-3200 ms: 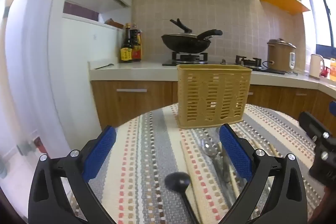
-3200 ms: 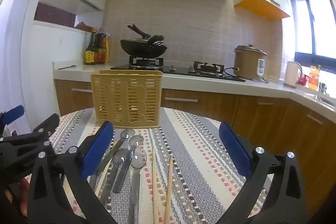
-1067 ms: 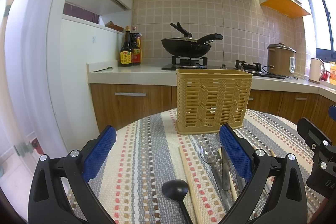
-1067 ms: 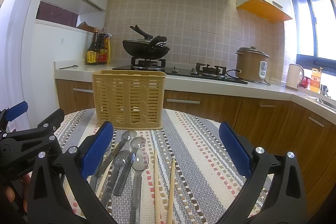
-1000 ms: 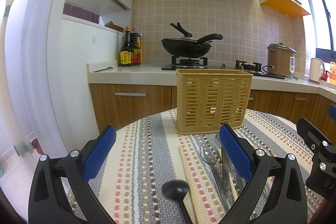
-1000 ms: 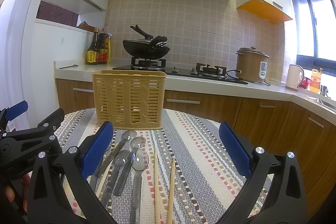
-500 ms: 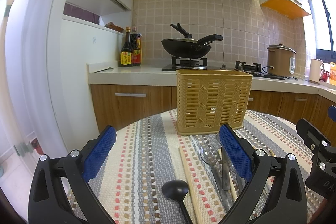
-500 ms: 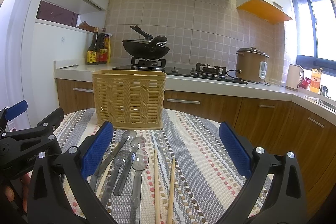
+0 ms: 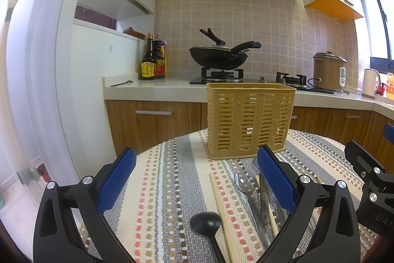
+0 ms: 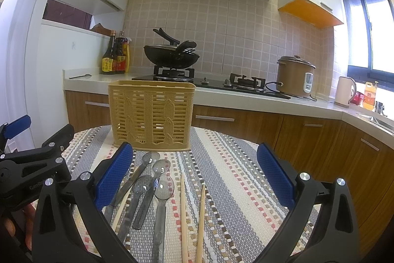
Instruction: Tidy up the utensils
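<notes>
A tan slotted utensil basket (image 9: 250,120) stands upright at the far side of the round table; it also shows in the right wrist view (image 10: 150,113). Before it lie several clear plastic spoons (image 10: 161,189), wooden chopsticks (image 10: 182,211) and a black ladle (image 9: 205,222). A single chopstick (image 9: 222,211) lies beside the ladle. My left gripper (image 9: 197,179) is open and empty above the near table. My right gripper (image 10: 194,176) is open and empty over the spoons and chopsticks.
The table wears a striped woven cloth (image 9: 172,184). Behind it runs a kitchen counter (image 9: 152,88) with sauce bottles (image 9: 152,61), a black wok (image 9: 219,56) on the stove, a rice cooker (image 10: 295,77) and a kettle (image 10: 344,91).
Both grippers have dropped slightly since the earliest frames, so the basket sits lower and more side-on in view. Over the last second nothing has visibly moved.
</notes>
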Available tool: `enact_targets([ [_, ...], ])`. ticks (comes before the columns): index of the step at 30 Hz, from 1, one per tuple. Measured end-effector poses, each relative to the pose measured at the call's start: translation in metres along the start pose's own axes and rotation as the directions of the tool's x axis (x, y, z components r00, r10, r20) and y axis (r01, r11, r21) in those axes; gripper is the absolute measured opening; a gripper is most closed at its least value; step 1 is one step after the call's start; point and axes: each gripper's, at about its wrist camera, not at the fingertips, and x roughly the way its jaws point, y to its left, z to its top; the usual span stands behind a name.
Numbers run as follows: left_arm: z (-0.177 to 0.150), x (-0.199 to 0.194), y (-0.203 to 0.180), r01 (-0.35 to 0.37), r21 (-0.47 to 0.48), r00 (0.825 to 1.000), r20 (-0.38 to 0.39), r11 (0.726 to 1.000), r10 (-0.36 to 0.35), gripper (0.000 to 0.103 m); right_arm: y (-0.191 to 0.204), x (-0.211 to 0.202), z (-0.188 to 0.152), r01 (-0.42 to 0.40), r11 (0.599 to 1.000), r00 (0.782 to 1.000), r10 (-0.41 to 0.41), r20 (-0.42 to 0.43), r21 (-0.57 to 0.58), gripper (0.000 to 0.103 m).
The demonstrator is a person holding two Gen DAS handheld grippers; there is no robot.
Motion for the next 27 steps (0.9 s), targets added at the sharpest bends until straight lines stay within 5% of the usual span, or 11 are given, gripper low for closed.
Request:
enact_targets([
  [9, 0.006, -0.002, 0.007, -0.014, 0.001, 0.999, -0.028, 1.000, 0.014, 0.095, -0.011, -0.003, -0.001, 0.121, 0.991, 0.992, -0.122, 0.018, 0.058, 0.096],
  [12, 0.021, 0.002, 0.023, 0.051, -0.026, 0.995, -0.090, 0.998, -0.053, 0.095, -0.010, 0.007, 0.005, 0.060, 0.998, 0.996, -0.060, -0.070, -0.002, 0.096],
  [15, 0.038, 0.015, 0.055, 0.131, -0.129, 0.970, -0.186, 0.983, -0.154, 0.095, -0.018, 0.013, 0.017, 0.004, 1.000, 0.991, -0.003, -0.135, 0.007, 0.096],
  [17, 0.044, 0.033, 0.074, 0.185, -0.194, 0.926, -0.295, 0.963, -0.237, 0.085, -0.024, 0.019, 0.026, 0.013, 1.000, 0.985, -0.011, -0.171, 0.005, 0.096],
  [19, 0.044, 0.048, 0.082, 0.174, -0.214, 0.888, -0.389, 0.961, -0.247, 0.082, -0.031, 0.031, 0.035, 0.030, 1.000, 0.972, -0.029, -0.232, 0.002, 0.096],
  [21, 0.037, 0.062, 0.082, 0.198, -0.222, 0.827, -0.485, 0.955, -0.284, 0.082, -0.037, 0.045, 0.038, -0.010, 1.000, 0.954, 0.018, -0.300, 0.026, 0.093],
  [24, 0.017, 0.079, 0.071, 0.245, -0.280, 0.704, -0.607, 0.928, -0.369, 0.076, -0.044, 0.071, 0.033, -0.073, 0.996, 0.891, 0.091, -0.445, 0.056, 0.073],
  [26, -0.002, 0.085, 0.062, 0.257, -0.298, 0.641, -0.660, 0.919, -0.393, 0.067, -0.049, 0.088, 0.026, -0.099, 0.992, 0.828, 0.129, -0.545, 0.083, 0.058],
  [27, -0.007, 0.086, 0.057, 0.259, -0.301, 0.623, -0.675, 0.918, -0.397, 0.066, -0.052, 0.098, 0.020, -0.120, 0.986, 0.786, 0.166, -0.595, 0.115, 0.057],
])
